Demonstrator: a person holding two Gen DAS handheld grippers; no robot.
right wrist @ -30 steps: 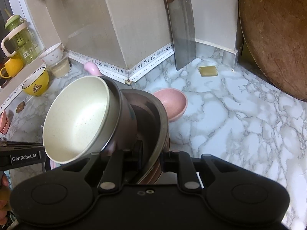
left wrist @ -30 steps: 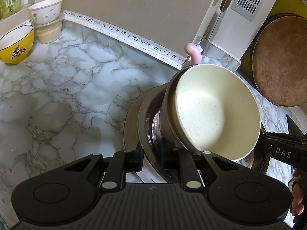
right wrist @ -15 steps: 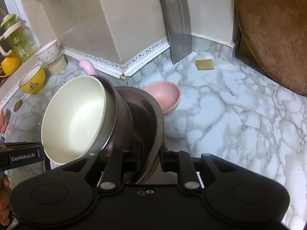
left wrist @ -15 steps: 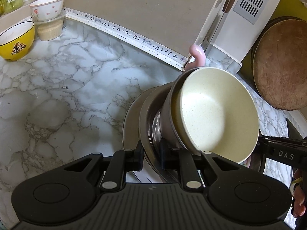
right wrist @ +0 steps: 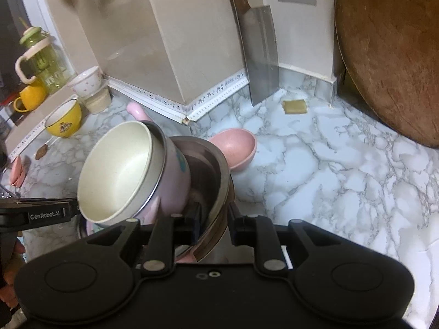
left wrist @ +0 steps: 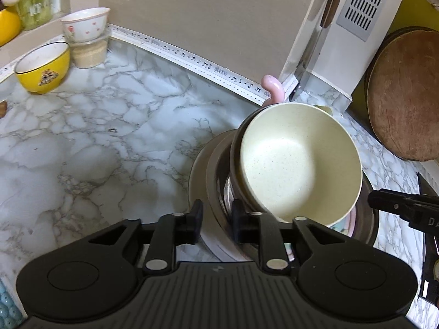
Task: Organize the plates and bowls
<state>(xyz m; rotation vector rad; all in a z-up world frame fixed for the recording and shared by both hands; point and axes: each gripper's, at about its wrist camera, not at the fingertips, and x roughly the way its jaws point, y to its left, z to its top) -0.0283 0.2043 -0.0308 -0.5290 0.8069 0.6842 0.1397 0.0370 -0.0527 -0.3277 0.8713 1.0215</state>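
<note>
Left wrist view: cream bowl (left wrist: 299, 161) nested in pink pot (right wrist: 175, 175), on steel bowl (right wrist: 216, 170) and plate (left wrist: 197, 181), tilted, carried between both grippers. Left gripper (left wrist: 216, 219) clamps the stack rim at 6 o'clock; right gripper (right wrist: 214, 219) clamps the opposite rim. Since a second ago the stack has drifted toward the pink bowl (right wrist: 236, 148) at 12 o'clock; likely next addition. Yellow bowl (left wrist: 41, 68) at 10 o'clock.

My right gripper (right wrist: 213, 224) clamped the steel plate's (right wrist: 219, 175) rim; the cream bowl (right wrist: 115, 172) sat tilted in the pink pot (right wrist: 172, 181).
</note>
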